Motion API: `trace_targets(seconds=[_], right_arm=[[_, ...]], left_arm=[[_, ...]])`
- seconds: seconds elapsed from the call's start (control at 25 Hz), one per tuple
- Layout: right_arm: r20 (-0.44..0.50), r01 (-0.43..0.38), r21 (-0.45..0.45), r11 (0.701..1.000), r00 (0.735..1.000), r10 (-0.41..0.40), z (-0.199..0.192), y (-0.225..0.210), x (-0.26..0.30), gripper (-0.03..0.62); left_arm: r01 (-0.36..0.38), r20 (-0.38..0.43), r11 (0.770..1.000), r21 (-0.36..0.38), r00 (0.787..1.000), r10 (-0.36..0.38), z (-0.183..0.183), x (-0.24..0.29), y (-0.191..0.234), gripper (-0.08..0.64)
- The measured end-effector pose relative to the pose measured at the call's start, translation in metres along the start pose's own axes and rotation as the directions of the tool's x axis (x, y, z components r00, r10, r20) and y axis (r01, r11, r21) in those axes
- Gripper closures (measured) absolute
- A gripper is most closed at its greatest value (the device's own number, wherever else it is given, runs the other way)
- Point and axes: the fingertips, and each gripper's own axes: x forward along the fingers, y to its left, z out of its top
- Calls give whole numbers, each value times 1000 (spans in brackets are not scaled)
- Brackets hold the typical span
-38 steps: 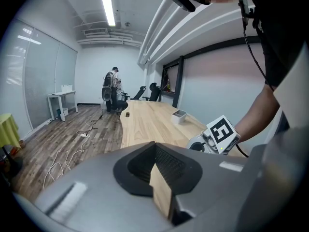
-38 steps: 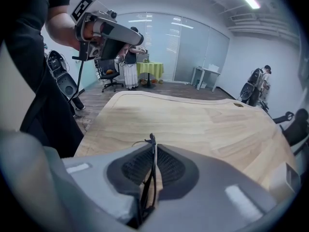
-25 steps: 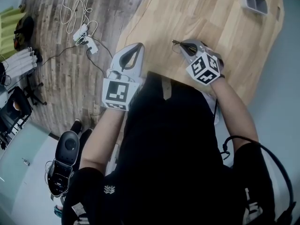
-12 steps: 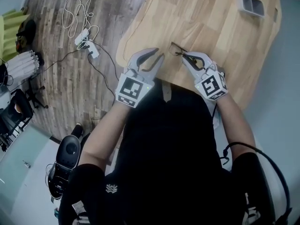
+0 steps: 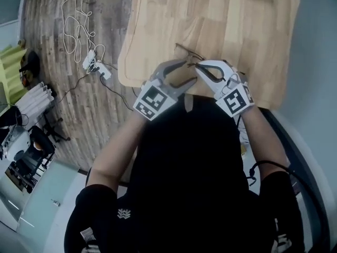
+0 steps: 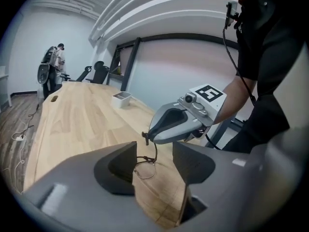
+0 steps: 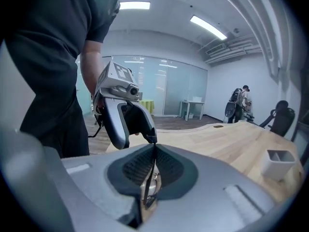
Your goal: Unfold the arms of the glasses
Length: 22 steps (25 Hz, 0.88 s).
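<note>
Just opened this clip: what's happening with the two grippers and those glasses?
A person holds a gripper in each hand over the near edge of a wooden table. The right gripper is shut on the thin wire glasses, holding them over the wood. The left gripper sits right beside it; its jaws have just been opening and stand wide, the glasses showing in the gap but not gripped. So it has no hold on an arm yet.
</note>
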Motion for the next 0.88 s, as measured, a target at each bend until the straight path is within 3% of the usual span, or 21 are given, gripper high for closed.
trace_targets(seconds=[0.32, 0.52, 0.88], right_arm=[[45, 59, 34, 998, 997, -61, -14, 4, -27, 578], [-15, 108, 51, 993, 994, -108, -26, 6, -42, 577], [-101, 181, 53, 982, 979, -175, -46, 21, -73, 555]], left_arm=[[116, -50, 990, 75, 992, -112, 8, 28, -36, 333], [175, -97, 980, 94, 981, -166, 3, 35, -51, 339], [279, -99, 950, 140, 959, -267, 12, 42, -75, 351]])
